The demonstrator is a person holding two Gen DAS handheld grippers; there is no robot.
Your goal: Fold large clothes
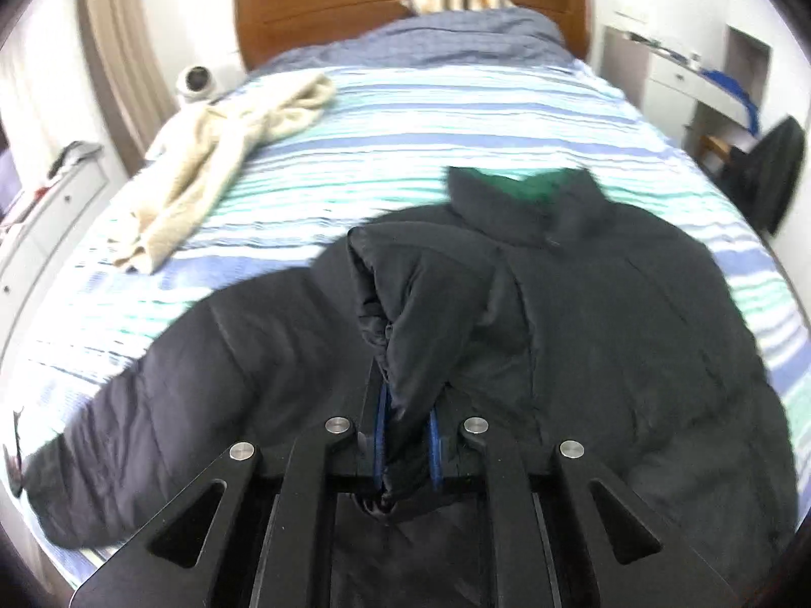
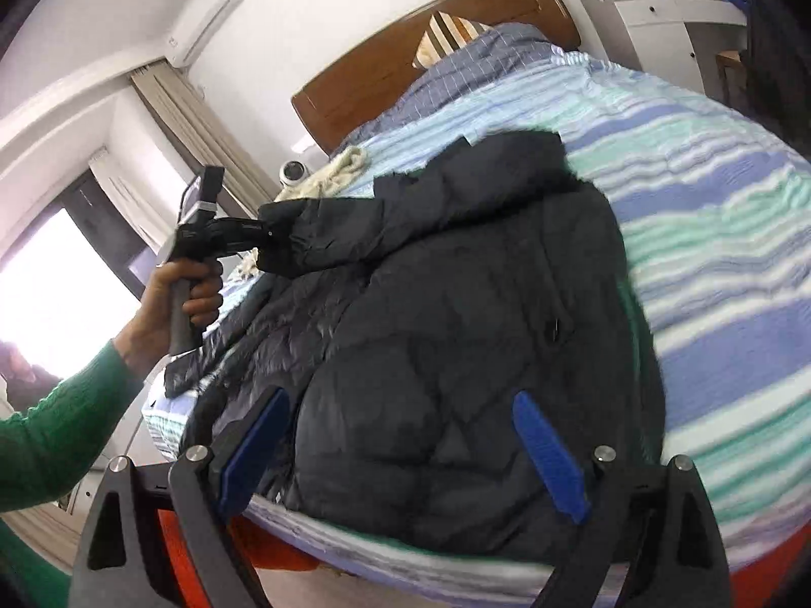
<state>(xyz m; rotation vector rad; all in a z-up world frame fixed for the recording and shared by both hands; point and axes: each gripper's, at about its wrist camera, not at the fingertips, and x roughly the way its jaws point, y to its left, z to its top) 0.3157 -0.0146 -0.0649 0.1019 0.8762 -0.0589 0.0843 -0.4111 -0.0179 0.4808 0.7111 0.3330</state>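
Black jacket (image 1: 608, 314) sleeve pinched, left gripper (image 1: 408, 435); right gripper (image 2: 405, 451) spread.

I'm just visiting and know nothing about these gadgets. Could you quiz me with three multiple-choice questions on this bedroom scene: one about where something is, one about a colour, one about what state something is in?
1. Where does the cream towel lie?
A. On the striped bedspread, beyond the jacket's left sleeve
B. On the floor
C. Over the headboard

2. What colour is the lining inside the collar of the black puffer jacket?
A. Red
B. Green
C. Yellow

3. What is the left gripper doing?
A. Hanging open above the bed
B. Shut on a fold of the jacket
C. Gripping the towel

Answers:
1. A, the towel sprawls on the stripes near the bed's left edge.
2. B, green shows inside the raised collar.
3. B, dark fabric is pinched between its blue pads, while the right gripper is open over the hem.
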